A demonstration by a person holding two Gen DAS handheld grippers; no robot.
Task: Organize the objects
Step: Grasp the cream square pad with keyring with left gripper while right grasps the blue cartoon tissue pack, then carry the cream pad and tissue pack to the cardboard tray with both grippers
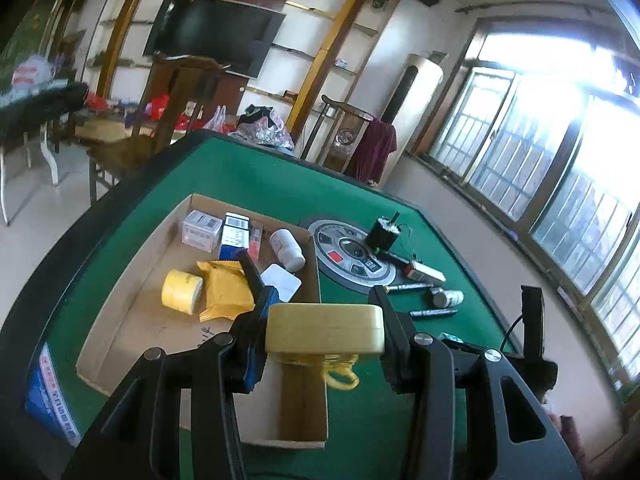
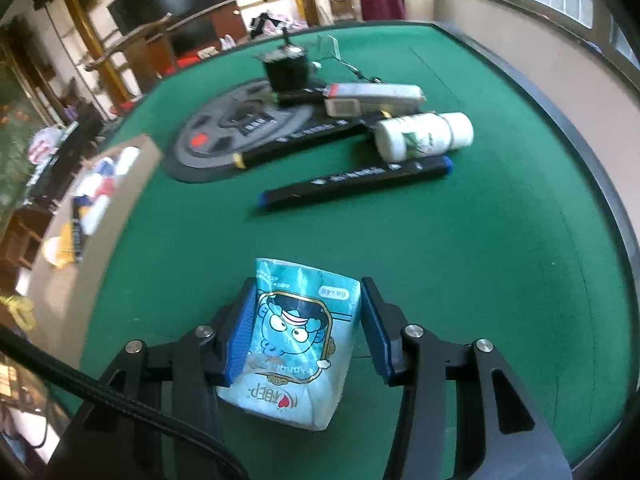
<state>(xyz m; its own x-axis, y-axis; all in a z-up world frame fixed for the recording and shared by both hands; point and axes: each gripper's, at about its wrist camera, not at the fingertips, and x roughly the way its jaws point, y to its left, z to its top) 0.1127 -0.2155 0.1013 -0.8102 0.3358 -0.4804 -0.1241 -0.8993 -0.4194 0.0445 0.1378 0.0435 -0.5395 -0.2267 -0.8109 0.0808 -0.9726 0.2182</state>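
the left gripper (image 1: 325, 330) holds a yellow case (image 1: 325, 328) crosswise between its jaws, both pads pressed on the case's short ends, a yellow cord (image 1: 340, 372) dangling below it. the case hangs over the near right corner of the cardboard box (image 1: 132, 320), above its right wall. inside the box lie a tape roll (image 1: 181, 291), a yellow packet (image 1: 225, 290), a white card (image 1: 281, 282), a white bottle (image 1: 287, 249) on its side and small cartons (image 1: 202, 233) at the far end.

the right gripper (image 2: 306, 330) has a teal tissue pack (image 2: 298, 340) between its jaws; the left pad touches the pack, while the right pad stands just beside it with a thin gap showing, so i cannot tell if the grip is firm. the pack sits low over the green surface (image 2: 500, 260), well apart from the other things. farther out lie a blue-capped marker (image 2: 356, 180), a white bottle (image 2: 424, 136) just beyond it, a second marker (image 2: 304, 140) and a black motor (image 2: 286, 70) on the grey disc (image 2: 208, 140).
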